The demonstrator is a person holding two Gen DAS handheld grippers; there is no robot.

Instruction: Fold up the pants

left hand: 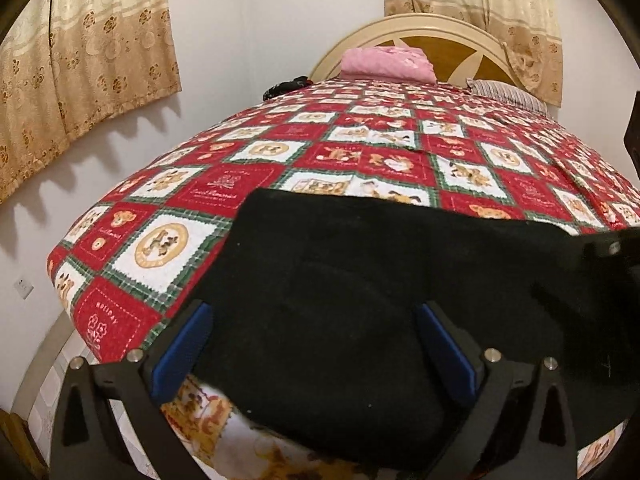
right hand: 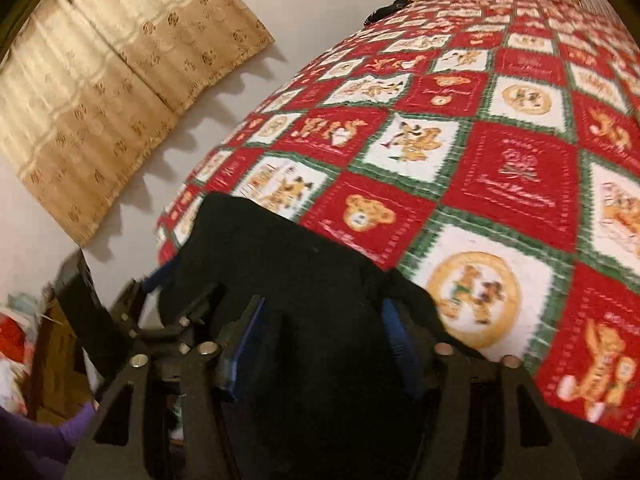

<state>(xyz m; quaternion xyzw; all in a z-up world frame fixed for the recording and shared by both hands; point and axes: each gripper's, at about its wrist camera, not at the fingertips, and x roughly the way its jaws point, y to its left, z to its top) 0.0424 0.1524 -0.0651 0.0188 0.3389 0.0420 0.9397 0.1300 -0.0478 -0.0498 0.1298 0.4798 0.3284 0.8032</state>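
Black pants [left hand: 360, 280] lie at the near edge of a bed with a red, white and green patchwork quilt [left hand: 340, 152]. My left gripper [left hand: 312, 320] is open, its blue pads [left hand: 192, 344] wide apart on either side of the black cloth. In the right wrist view the pants [right hand: 312, 300] fill the space between the blue pads [right hand: 248, 332] of my right gripper [right hand: 320, 312], which is open. The cloth drapes over both pads. The other gripper [right hand: 132, 312] shows at the left, at the pants' left edge. The right wrist view is blurred.
A pink pillow [left hand: 386, 63] and a striped pillow [left hand: 508, 94] lie by the wooden headboard [left hand: 452, 50]. Beige curtains [left hand: 84, 64] hang on the white wall left of the bed. A dark object [left hand: 286, 87] sits at the far left bed edge.
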